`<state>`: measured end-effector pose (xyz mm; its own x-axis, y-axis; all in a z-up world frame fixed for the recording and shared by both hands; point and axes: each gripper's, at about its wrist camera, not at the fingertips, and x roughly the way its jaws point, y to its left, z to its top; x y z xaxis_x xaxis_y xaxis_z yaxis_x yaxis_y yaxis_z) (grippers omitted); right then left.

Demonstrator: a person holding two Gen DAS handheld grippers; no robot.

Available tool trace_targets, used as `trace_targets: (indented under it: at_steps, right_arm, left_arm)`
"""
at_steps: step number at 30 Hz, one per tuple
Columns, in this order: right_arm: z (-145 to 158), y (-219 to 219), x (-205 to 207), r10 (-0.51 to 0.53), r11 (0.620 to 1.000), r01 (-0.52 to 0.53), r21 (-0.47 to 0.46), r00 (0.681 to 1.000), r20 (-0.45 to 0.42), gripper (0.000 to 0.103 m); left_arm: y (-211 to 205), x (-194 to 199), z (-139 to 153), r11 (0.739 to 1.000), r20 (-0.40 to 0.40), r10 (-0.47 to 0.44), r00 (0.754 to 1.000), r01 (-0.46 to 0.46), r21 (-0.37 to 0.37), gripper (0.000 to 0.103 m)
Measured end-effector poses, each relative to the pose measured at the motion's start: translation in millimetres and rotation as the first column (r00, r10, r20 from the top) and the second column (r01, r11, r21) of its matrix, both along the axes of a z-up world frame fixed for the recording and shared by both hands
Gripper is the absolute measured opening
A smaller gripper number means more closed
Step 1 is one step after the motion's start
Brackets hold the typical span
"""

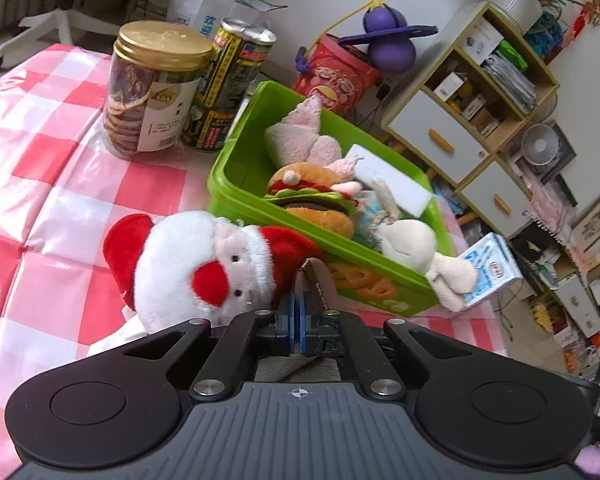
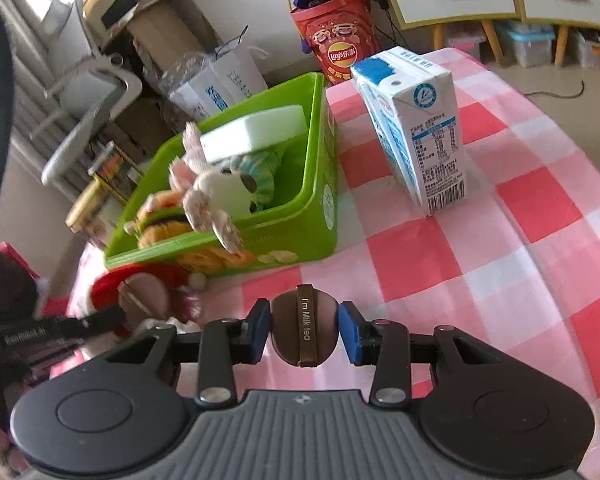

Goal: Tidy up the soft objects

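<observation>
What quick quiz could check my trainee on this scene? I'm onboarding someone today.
1. True or false: the Santa plush lies inside the green bin.
2. What do the right gripper pads press on? A) milk carton B) brown "I'm Milk tea" squishy C) cookie jar
3. Which food-shaped plush is already in the bin?

Key: 1 false, it lies outside, on the checked cloth. 2 B. 3 burger plush.
</observation>
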<state>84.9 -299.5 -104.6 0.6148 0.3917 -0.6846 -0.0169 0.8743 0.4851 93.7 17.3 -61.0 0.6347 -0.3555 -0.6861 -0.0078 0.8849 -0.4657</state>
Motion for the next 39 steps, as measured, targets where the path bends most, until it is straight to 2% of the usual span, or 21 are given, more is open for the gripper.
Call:
trace_targets:
  at_steps: [6,10,13,17,19,21,22,25,28,30,32,33,39]
  right_arm:
    - [7,-8,0,-0.026,0.996,0.026,0.082,1.000,-0.001,0.016]
    - [11,-9,-1,-0.042,0.994,0.041,0.105,0.999,0.002,0.016]
    - [16,-8,-2,-0.046,0.992,0.044,0.119,0.999,0.014,0.016]
    - [19,-7,-2,-0.050,0.991,0.047,0.125,0.998,0.023,0.016]
    - [18,-6,-2,-0.047,0.992,0.044,0.120,0.999,0.021,0.016]
    - [16,-5,-2,-0.043,0.993,0.041,0.111,0.999,0.016,0.016]
    - [15,-3,-2,-0.040,0.994,0.038,0.106,0.999,0.014,0.016]
    - [14,-1,-1,-0.031,0.995,0.029,0.093,0.999,0.012,0.016]
    - [12,0,-1,-0.021,0.996,0.020,0.083,1.000,0.012,0.016]
    - [11,0,-1,-0.019,0.997,0.018,0.078,1.000,0.009,0.016]
    - [11,0,-1,-0.019,0.997,0.018,0.077,1.000,0.008,0.016]
    - [11,0,-1,-0.021,0.997,0.020,0.076,1.000,0.008,0.016]
    - [14,-3,-3,-0.036,0.996,0.035,0.087,0.999,0.012,0.016]
  left_arm:
    - [-4,-9,14,0.998,0.031,-0.049,0.998,0.050,-0.030,0.000]
    - [-6,-12,22,0.997,0.059,-0.061,0.996,0.063,-0.033,0.000]
    - [-7,-13,25,0.998,0.070,-0.057,0.996,0.059,-0.021,0.000]
    - [-11,-9,21,0.998,0.040,-0.063,0.997,0.062,0.031,0.000]
    - [-11,-6,13,0.998,0.005,-0.051,0.999,0.051,0.044,0.010]
    - [-13,-2,4,0.998,-0.027,-0.035,0.999,0.036,0.051,0.014]
    - [-13,1,0,0.998,-0.044,-0.027,0.999,0.029,0.051,0.020]
    - [-9,6,-11,1.000,-0.076,0.012,0.997,-0.010,0.020,0.025]
    - [-2,8,-17,0.998,-0.077,0.047,0.996,-0.051,-0.046,0.024]
    - [0,8,-18,0.996,-0.066,0.062,0.996,-0.066,-0.062,0.024]
    - [1,8,-18,0.995,-0.060,0.072,0.996,-0.075,-0.064,0.018]
    - [1,8,-18,0.995,-0.058,0.075,0.995,-0.079,-0.059,0.011]
    - [5,7,-12,0.995,-0.043,0.065,0.997,-0.068,-0.077,0.000]
